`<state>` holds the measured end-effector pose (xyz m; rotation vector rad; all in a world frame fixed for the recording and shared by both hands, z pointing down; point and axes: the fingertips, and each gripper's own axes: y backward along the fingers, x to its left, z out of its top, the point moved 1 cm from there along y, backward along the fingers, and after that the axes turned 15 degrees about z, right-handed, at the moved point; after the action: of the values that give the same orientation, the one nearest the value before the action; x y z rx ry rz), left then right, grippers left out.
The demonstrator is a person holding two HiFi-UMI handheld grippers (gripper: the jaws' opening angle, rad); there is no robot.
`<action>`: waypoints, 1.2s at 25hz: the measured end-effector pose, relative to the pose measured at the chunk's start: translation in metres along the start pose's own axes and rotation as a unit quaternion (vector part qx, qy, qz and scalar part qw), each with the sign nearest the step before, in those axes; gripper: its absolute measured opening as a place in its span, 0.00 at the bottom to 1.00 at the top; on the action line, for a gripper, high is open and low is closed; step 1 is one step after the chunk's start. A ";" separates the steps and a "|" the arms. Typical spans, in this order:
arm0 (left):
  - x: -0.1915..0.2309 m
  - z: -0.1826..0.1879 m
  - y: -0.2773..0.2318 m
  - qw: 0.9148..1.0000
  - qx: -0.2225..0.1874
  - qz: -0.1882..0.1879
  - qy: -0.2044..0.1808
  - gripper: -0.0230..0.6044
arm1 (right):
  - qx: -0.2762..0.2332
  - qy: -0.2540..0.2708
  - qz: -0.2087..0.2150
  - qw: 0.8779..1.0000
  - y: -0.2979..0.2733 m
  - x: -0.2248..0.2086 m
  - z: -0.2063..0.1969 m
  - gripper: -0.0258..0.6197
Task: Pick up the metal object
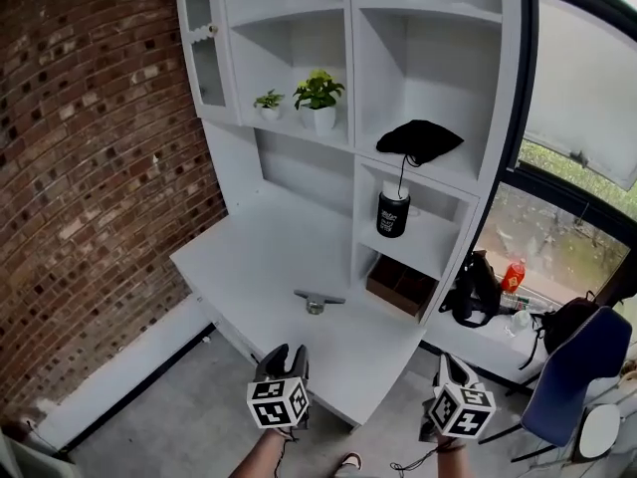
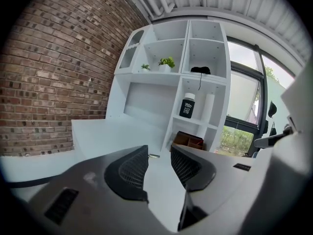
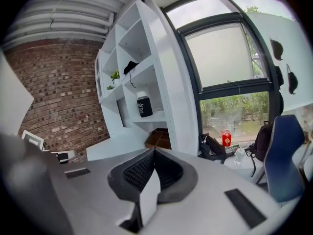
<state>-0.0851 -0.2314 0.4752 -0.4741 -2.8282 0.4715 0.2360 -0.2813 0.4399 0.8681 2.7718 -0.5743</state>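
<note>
The left gripper (image 1: 286, 352) is showing black jaws in the head view and is carrying a left cube (image 1: 278, 403), white with black square markers. The right gripper (image 1: 445, 360) is carrying a right cube (image 1: 463, 409) of the same kind. Thin dark cords (image 1: 287, 444) are trailing below the wrists. No sleeves are showing on the forearms. In the gripper views, both bodies are looking smooth and grey, with dark rectangular slots (image 2: 61, 205) set in them. The left pads (image 2: 133, 169) and right pads (image 3: 139, 170) are showing black, finely ribbed faces with rounded outlines.
</note>
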 end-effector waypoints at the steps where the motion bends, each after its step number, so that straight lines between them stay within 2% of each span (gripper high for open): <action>1: -0.002 0.000 -0.005 1.000 0.002 0.005 0.001 0.27 | 0.002 0.001 0.006 1.000 -0.008 -0.004 0.003 0.04; 9: -0.002 -0.003 -0.031 0.999 0.019 0.024 -0.015 0.27 | 0.023 -0.016 0.027 0.999 -0.060 -0.019 0.000 0.04; 22: 0.004 -0.004 -0.078 0.999 0.037 0.016 -0.012 0.27 | 0.044 -0.013 0.037 0.998 -0.104 -0.010 -0.001 0.04; 26: 0.007 -0.002 -0.090 0.999 0.041 0.012 -0.026 0.27 | 0.049 -0.015 0.039 0.998 -0.115 -0.008 -0.003 0.04; 30: 0.005 -0.005 -0.101 0.997 0.050 0.001 -0.056 0.27 | 0.055 -0.023 0.034 0.998 -0.125 -0.009 -0.008 0.04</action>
<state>-0.1160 -0.3191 0.5159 -0.4446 -2.8934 0.6576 0.1709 -0.3769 0.4886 0.9554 2.6797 -0.7301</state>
